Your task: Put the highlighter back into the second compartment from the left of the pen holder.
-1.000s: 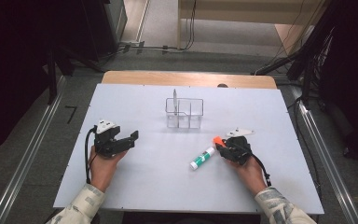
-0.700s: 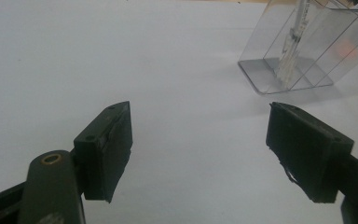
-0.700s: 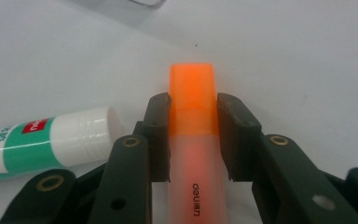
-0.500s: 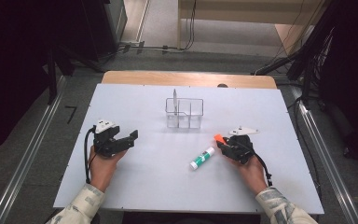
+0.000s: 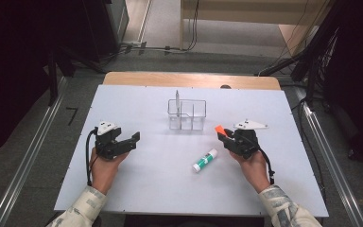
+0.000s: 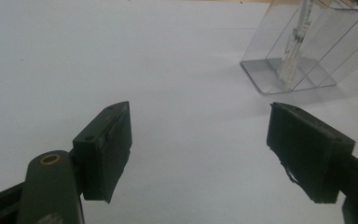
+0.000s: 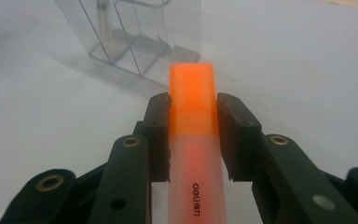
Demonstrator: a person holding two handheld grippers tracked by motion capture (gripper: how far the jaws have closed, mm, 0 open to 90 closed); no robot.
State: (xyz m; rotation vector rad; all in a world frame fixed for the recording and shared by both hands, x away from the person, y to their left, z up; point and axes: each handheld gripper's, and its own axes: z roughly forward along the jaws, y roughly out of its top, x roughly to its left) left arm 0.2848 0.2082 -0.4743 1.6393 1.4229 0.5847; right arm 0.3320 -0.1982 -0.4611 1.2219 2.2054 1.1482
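Open counter point(image 5: 137, 189) lies bare between the left hand-held gripper point(image 5: 131, 140) and the clear compartment holder point(image 5: 187, 115), giving unobstructed passage there. The holder, with a pen point(image 5: 177, 98) upright in one compartment, stands mid-counter as the main obstacle. A glue stick point(image 5: 204, 160) lies near the right hand-held gripper point(image 5: 223, 134), which carries an orange highlighter point(image 7: 193, 140); bare surface surrounds the stick.

"deli" printed on barrel of orange highlighter point(image 7: 193, 140); no other text legible.
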